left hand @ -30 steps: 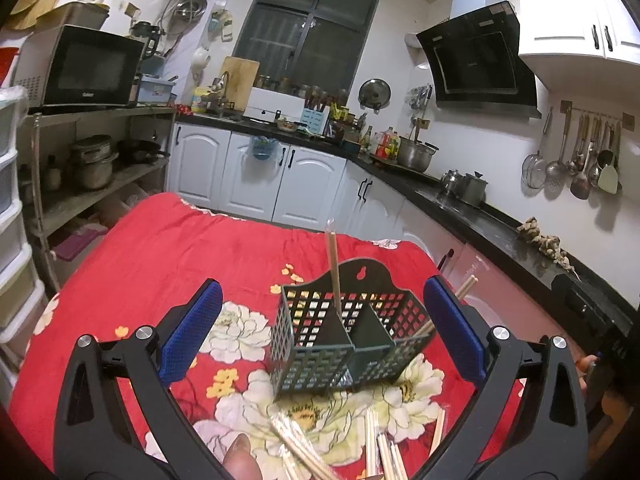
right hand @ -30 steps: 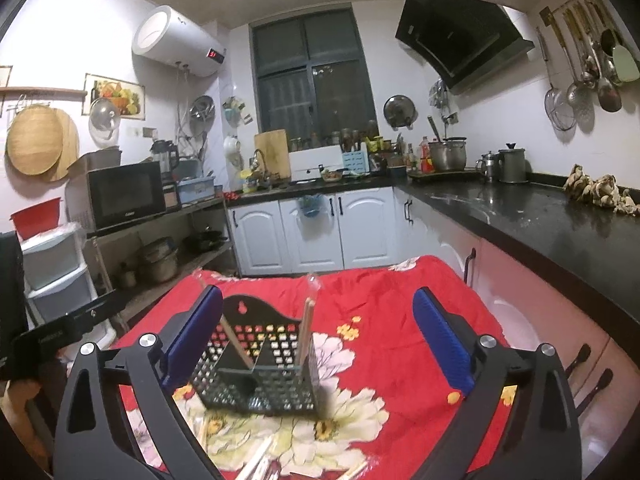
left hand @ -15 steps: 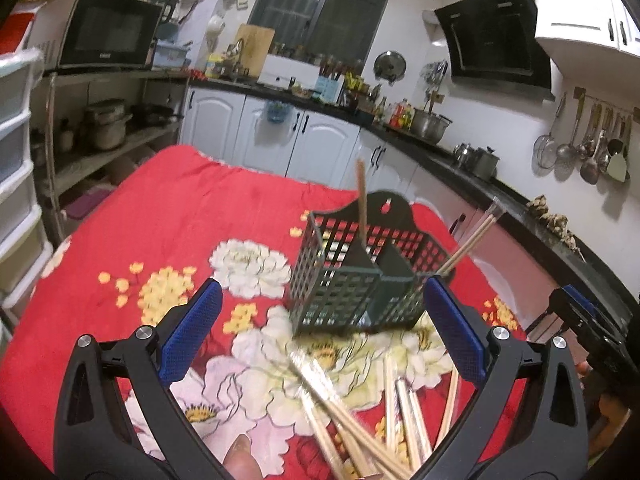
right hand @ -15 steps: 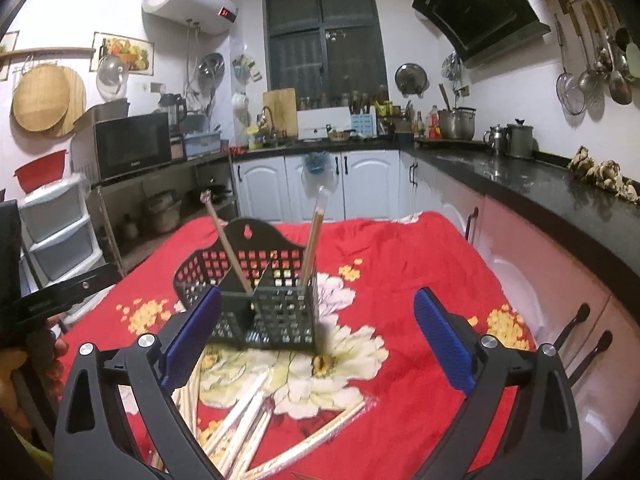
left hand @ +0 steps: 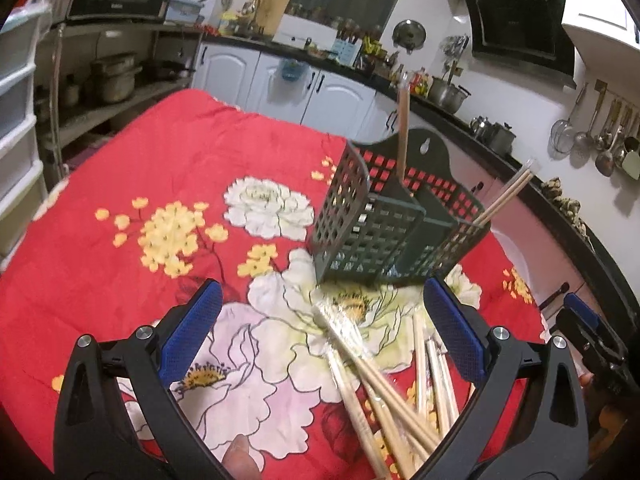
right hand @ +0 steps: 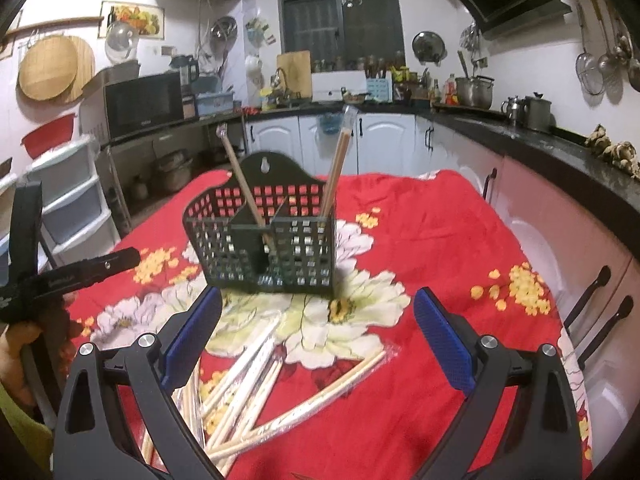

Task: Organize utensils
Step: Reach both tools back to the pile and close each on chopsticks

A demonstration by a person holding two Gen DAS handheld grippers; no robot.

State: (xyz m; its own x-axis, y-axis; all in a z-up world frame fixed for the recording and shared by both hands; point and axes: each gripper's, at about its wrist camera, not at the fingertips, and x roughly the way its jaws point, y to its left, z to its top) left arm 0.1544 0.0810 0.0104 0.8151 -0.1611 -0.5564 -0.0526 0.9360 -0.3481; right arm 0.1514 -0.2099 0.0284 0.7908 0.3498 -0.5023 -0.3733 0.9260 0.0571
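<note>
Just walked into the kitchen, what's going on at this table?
A person holds two grippers over a red floral cloth, sorting chopsticks into a dark basket. Two wrapped pairs already stand in it, leaning apart. A loose pile of chopsticks lies on the cloth in front. Both the left gripper and the right gripper are open and empty, above the pile.

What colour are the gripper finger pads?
Blue, textured pads on black arms; clearest in the right wrist view.

A dark green lattice utensil caddy point(right hand: 272, 240) stands upright, holding two leaning wrapped chopstick pairs point(right hand: 338, 164). More wrapped chopsticks point(left hand: 384, 376) lie scattered just before it.
</note>
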